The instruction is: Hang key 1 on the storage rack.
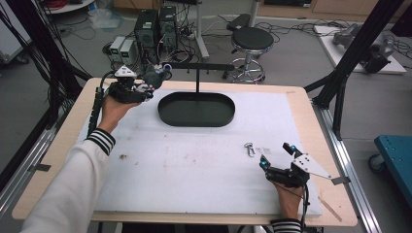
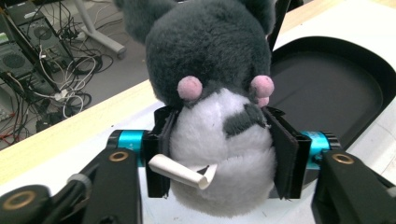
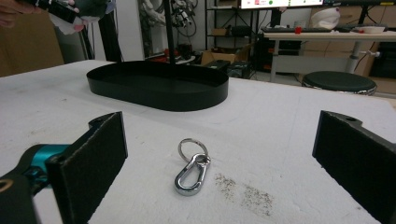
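One pale wooden tabletop (image 1: 301, 104) carries one white foam mat (image 1: 194, 165) that covers most of it. On the mat, toward the far edge and about midway along it, sits one black oval metal tray (image 1: 196, 109) with a low rim; a thin black post rises from it and bears a crossbar. One grey and white plush toy animal (image 2: 217, 107) with two pink cheek dots and a curled white tag hangs above the far left corner of the tabletop, just left of the tray, clamped at its white belly between the two jaws of the left gripper (image 1: 145, 87), which a hand in a striped cuff holds up. The right gripper (image 1: 278, 156) rests on the mat near the near right corner, its two jaws spread wide with nothing between the pads. One small silver metal carabiner clip with a key ring (image 3: 192, 169) lies flat on the mat just ahead of those jaws, touching neither, beside a faint dark smudge
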Available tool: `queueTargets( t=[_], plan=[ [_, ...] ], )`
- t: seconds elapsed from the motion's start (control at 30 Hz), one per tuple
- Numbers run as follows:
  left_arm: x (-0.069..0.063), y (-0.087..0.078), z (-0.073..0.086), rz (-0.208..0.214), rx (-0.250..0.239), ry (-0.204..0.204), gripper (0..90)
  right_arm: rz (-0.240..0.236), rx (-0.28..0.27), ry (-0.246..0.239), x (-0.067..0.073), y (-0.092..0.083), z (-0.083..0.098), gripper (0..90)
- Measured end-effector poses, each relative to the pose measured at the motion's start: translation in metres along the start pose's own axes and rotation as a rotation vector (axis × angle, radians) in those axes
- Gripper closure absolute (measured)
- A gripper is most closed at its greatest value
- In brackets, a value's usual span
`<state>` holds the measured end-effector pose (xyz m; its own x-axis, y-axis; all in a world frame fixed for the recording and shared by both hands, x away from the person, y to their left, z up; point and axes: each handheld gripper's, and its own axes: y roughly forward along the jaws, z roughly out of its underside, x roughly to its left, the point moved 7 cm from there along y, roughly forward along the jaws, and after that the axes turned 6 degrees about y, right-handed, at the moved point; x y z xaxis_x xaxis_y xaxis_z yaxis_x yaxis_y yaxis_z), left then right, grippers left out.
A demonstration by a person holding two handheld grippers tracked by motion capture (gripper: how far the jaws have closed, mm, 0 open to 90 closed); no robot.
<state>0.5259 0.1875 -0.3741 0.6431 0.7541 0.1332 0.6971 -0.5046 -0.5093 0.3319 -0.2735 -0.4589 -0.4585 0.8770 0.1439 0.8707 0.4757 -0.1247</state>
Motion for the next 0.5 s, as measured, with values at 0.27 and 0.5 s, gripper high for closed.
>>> queueTargets(
  t=[0.27,0.5],
  plan=[
    [-0.004,-0.003,-0.005,0.114,-0.103,0.0,30.9,0.0,0.0,0.0,0.0,0.0,0.0,2.4],
    [-0.005,-0.017,0.002,0.149,-0.214,-0.001,1.7,-0.002,-0.001,-0.001,0.0,0.0,0.0,2.4]
  ],
)
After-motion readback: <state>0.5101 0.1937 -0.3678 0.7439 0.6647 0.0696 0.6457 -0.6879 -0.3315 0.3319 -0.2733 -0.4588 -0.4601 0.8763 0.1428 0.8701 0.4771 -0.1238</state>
